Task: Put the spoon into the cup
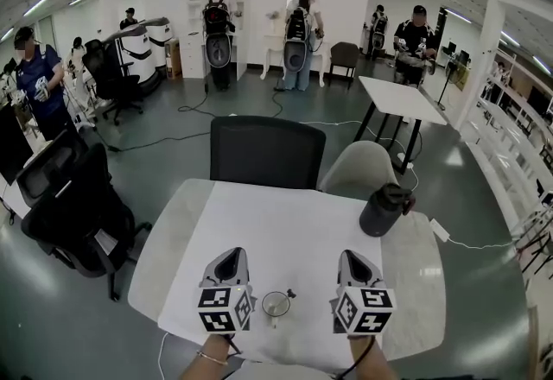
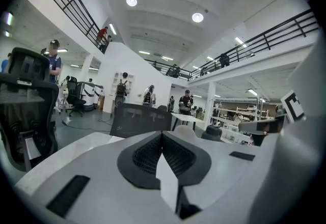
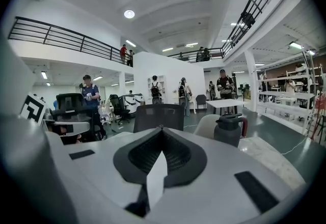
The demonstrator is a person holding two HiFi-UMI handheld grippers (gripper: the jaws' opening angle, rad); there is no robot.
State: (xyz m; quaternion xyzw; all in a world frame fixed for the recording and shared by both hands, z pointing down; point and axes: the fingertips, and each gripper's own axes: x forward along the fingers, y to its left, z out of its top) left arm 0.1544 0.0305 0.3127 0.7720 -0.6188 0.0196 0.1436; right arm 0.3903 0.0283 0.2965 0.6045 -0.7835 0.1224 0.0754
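- The left gripper (image 1: 230, 258) hovers over the near part of a white table (image 1: 285, 223), its tip pointing to the far side.
- In the left gripper view, the left gripper (image 2: 162, 136) has its two jaws pressed together along one seam, with nothing between them.
- The right gripper (image 1: 352, 260) sits level with it, further right over the same table, and also points to the far side.
- In the right gripper view, the right gripper (image 3: 161, 134) has its jaws pressed together too and pinches nothing.
- A clear cup (image 1: 276, 304) stands on the table between the two grippers, near the table's near edge and touching neither of them.
- A small dark thing (image 1: 291, 293) lies just beside the cup's far right rim. It may be the spoon, but it is too small to be sure, or to tell whether it touches the cup.
- A dark jug (image 1: 383, 211) with a lid stands on the right side of the table, well apart from the cup. The right gripper view shows it upright to the right of the jaws (image 3: 230, 129).
- A black chair (image 1: 266, 154) stands at the far edge of the table, with a pale chair (image 1: 356, 169) just to its right.
- Several people stand far off across the hall.
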